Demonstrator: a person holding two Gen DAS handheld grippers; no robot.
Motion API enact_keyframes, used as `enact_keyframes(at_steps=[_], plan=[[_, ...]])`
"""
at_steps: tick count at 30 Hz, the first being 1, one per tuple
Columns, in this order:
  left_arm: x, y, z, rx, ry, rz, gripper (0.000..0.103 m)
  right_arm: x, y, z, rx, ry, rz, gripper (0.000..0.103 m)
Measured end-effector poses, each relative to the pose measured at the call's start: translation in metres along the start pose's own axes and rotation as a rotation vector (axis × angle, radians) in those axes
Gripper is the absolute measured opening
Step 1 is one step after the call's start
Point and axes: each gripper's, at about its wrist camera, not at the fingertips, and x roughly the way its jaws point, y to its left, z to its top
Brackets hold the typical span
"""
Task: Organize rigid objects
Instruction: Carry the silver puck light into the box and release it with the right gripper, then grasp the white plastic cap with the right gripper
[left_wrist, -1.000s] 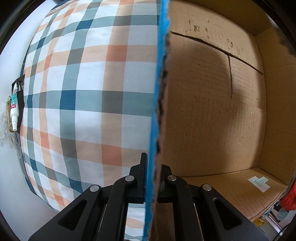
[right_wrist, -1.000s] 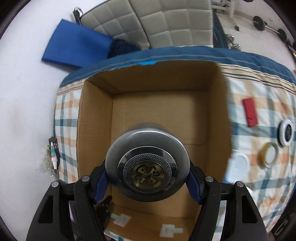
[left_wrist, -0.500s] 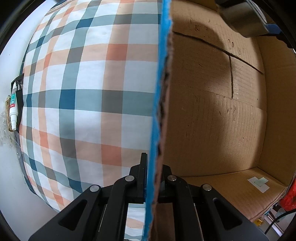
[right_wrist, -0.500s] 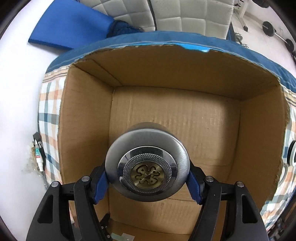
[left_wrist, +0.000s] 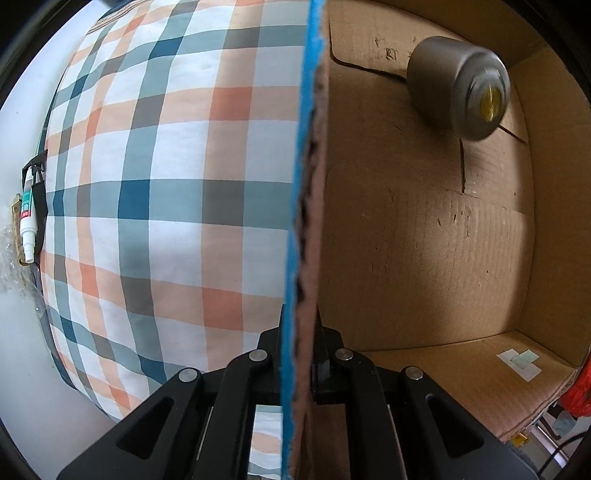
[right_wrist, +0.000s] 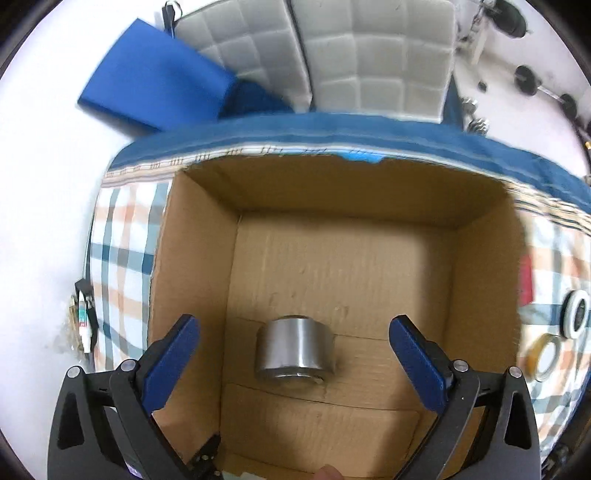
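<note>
Metal canister (right_wrist: 295, 349), squat and silver, lay on the cardboard box (right_wrist: 343, 266) floor between the just-opened, empty right gripper (right_wrist: 295, 354); left gripper (left_wrist: 299, 332) clenched the box wall.

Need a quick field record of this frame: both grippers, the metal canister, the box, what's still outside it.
left gripper: shut on the cardboard box wall
right gripper: open, jaws have just been opening, nothing between the pads
metal canister: released, lying on its side on the box floor; blurred in the left view
cardboard box: open top, on the plaid cloth
outside box: tape roll, red item
</note>
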Motion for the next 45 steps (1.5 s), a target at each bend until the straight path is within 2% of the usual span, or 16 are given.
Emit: enact_keyframes(at_steps=[6,11,16,19,23,28,32,35,37,41,45], plan=[[-0.001,-0.007,0.002,0.007,0.001,0.012,0.005,-0.022,-0.012,-0.023,-0.046,0.08,-0.126,0.103],[-0.001,-0.01,0.002,0.01,0.002,0.018,0.005,-0.033,-0.02,-0.046,-0.059,0.095,-0.138,0.103],[0.0,-0.01,0.002,0.008,0.002,0.019,0.005,-0.042,-0.031,-0.068,-0.016,0.103,-0.105,0.103],[0.001,-0.01,0.002,0.004,0.002,0.019,0.005,-0.038,-0.028,-0.076,-0.021,0.151,-0.152,0.103],[0.0,-0.008,0.002,0.005,0.001,0.02,0.005,-0.048,-0.028,-0.084,-0.009,0.123,-0.128,0.103],[-0.002,-0.007,0.003,0.006,0.0,0.022,0.005,-0.071,-0.041,-0.09,0.047,0.079,-0.04,0.103],[-0.001,-0.007,0.002,0.004,0.002,0.02,0.005,-0.098,-0.087,-0.083,0.184,-0.012,0.042,0.103],[-0.001,-0.006,0.002,0.004,0.003,0.018,0.005,-0.105,-0.136,-0.074,0.273,-0.037,-0.014,0.103],[-0.001,-0.006,0.002,0.004,0.004,0.021,0.005,-0.096,-0.171,-0.068,0.335,0.002,-0.064,0.103],[-0.001,-0.008,0.004,0.005,0.006,0.022,0.005,-0.05,-0.225,-0.065,0.47,0.081,-0.032,0.103],[-0.001,-0.009,0.006,0.003,0.009,0.023,0.005,-0.008,-0.245,-0.067,0.559,0.13,0.0,0.089]])
